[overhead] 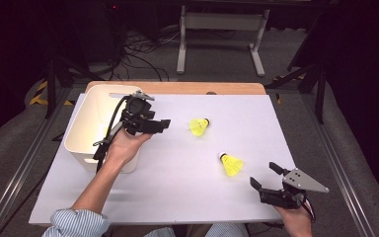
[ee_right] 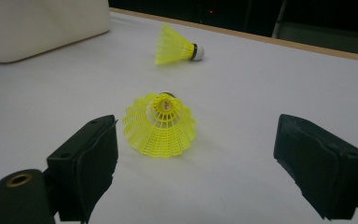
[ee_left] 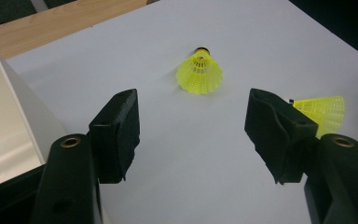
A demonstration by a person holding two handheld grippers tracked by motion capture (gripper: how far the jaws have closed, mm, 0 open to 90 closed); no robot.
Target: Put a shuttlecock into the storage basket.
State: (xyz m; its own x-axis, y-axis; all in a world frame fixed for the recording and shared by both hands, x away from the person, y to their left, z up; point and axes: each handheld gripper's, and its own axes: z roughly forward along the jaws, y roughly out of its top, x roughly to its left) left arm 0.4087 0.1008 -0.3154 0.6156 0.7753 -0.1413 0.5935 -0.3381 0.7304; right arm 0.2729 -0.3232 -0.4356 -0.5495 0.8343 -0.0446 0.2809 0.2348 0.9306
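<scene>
High view, biggest first: white-topped bench [overhead: 177,187], then white bin [overhead: 91,123] sitting at its left side. Left gripper [overhead: 165,123] held just right of the bin, jaws spread wide, nothing in them. Right gripper [overhead: 265,176] down at the near right corner, also gaping, empty. Two yellow shuttlecocks lying on the bench: far shuttlecock [overhead: 198,126] mid-bench, near shuttlecock [overhead: 231,164] just ahead of the right gripper.
</scene>
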